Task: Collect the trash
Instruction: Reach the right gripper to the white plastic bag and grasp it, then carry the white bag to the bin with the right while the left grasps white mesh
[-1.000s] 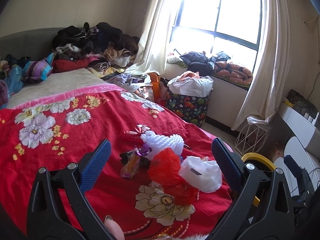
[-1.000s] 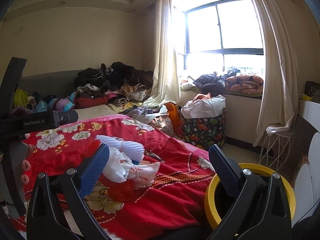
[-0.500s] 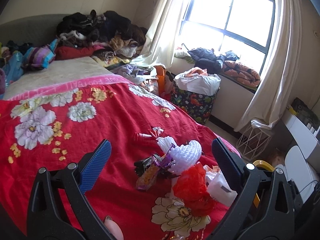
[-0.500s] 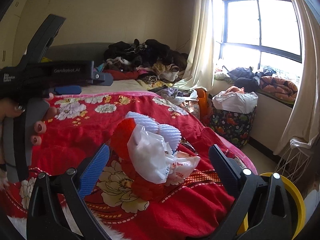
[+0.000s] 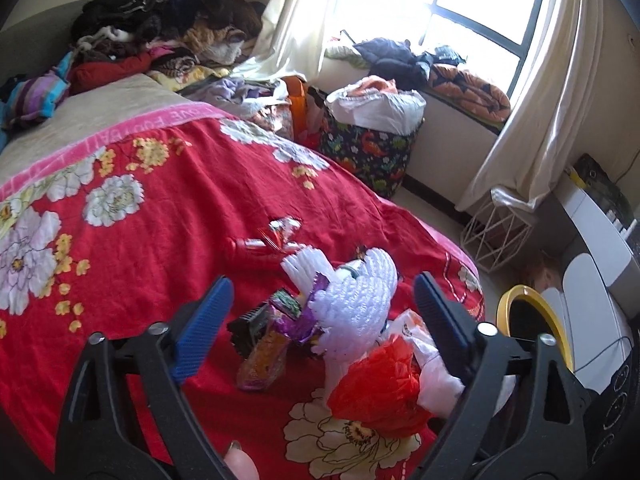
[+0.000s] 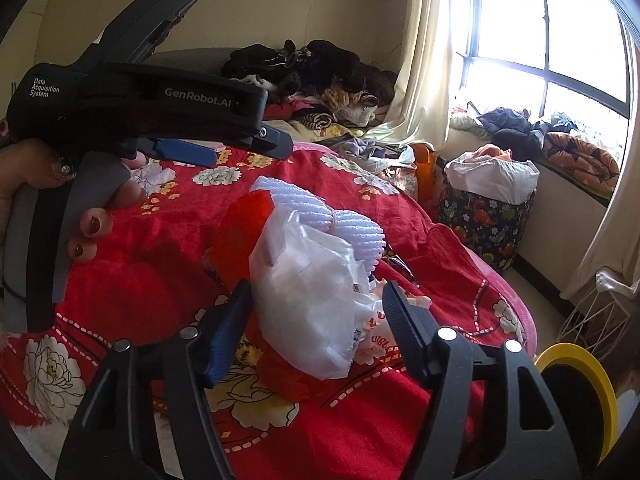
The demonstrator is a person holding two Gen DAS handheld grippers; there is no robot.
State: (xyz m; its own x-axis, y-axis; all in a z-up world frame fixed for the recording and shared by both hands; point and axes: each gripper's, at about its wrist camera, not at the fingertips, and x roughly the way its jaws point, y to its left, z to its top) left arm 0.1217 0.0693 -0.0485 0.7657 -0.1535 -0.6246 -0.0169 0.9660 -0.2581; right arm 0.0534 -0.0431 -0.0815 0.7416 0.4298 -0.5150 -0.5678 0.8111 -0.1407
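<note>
Claws first: our right claw stands half-open astride the white plastic bag, not yet gripping; our left claw gapes wide, empty, over wrappers. Trash heaps by the bed's foot edge. Next, we judge: pinch, carry to the yellow-rimmed bin. Only the left view shows the wrappers.

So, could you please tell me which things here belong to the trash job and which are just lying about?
Job: white bag, red bag, wrappers, foam net, yellow bin.
Lying about: clothes pile, floral basket, curtain.
</note>
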